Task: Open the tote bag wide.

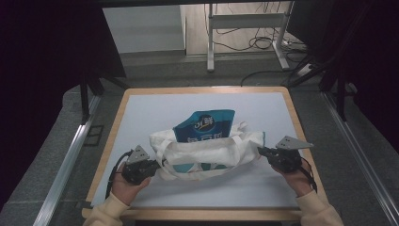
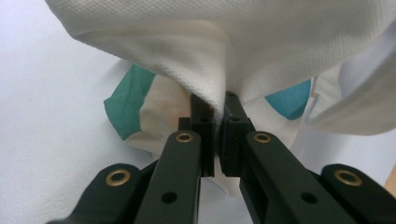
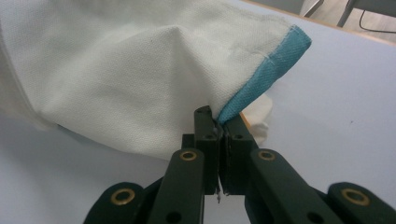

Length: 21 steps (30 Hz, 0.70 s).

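A white cloth tote bag (image 1: 207,153) with teal trim lies on the table's white mat, a blue snack pouch (image 1: 204,125) sticking out of its far side. My left gripper (image 1: 157,165) is shut on the bag's left edge; in the left gripper view the white fabric (image 2: 224,60) is pinched between the jaws (image 2: 215,109). My right gripper (image 1: 260,151) is shut on the bag's right edge, and in the right gripper view its jaws (image 3: 218,123) clamp the cloth (image 3: 116,79) by the teal hem (image 3: 266,70). A white handle loop (image 1: 197,172) hangs toward me.
The white mat (image 1: 155,108) covers a wooden table (image 1: 113,127) with bare room around the bag. Beyond the far edge stand a metal desk frame (image 1: 244,28) and floor cables (image 1: 263,44). Dark stands flank the table on both sides.
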{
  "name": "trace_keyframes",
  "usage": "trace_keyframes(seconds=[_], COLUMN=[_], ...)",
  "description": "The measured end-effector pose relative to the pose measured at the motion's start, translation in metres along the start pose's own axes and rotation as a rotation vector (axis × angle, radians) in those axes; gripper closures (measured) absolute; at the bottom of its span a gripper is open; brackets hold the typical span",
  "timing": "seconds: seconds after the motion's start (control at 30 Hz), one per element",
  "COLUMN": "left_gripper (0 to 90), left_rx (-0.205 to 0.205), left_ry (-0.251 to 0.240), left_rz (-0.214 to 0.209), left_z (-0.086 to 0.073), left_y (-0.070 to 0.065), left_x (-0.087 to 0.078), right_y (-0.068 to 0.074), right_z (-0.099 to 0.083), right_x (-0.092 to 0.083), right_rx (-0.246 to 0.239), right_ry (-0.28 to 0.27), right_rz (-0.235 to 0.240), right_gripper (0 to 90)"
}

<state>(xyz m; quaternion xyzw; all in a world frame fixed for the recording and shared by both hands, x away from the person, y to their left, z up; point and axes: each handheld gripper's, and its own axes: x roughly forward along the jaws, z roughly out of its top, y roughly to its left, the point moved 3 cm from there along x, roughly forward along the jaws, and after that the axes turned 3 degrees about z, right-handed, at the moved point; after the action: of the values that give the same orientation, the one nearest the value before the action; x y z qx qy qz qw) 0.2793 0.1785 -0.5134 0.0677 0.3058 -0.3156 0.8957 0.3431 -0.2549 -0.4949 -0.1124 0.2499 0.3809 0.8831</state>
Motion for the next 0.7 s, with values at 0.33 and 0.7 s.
trace_keyframes(seconds=[0.33, 0.7], left_gripper=[87.0, 87.0], left_rx=[-0.002, 0.016], left_ry=[0.046, 0.103], left_rz=[0.002, 0.003], left_z=[-0.007, -0.013], left_y=[0.001, 0.000], left_x=[0.013, 0.029], right_y=[0.000, -0.002], right_z=[-0.013, -0.021], right_x=[0.010, 0.014], right_rx=[0.012, 0.025], right_ry=[0.054, 0.088], right_rz=[0.011, 0.026], right_gripper=[86.3, 86.3])
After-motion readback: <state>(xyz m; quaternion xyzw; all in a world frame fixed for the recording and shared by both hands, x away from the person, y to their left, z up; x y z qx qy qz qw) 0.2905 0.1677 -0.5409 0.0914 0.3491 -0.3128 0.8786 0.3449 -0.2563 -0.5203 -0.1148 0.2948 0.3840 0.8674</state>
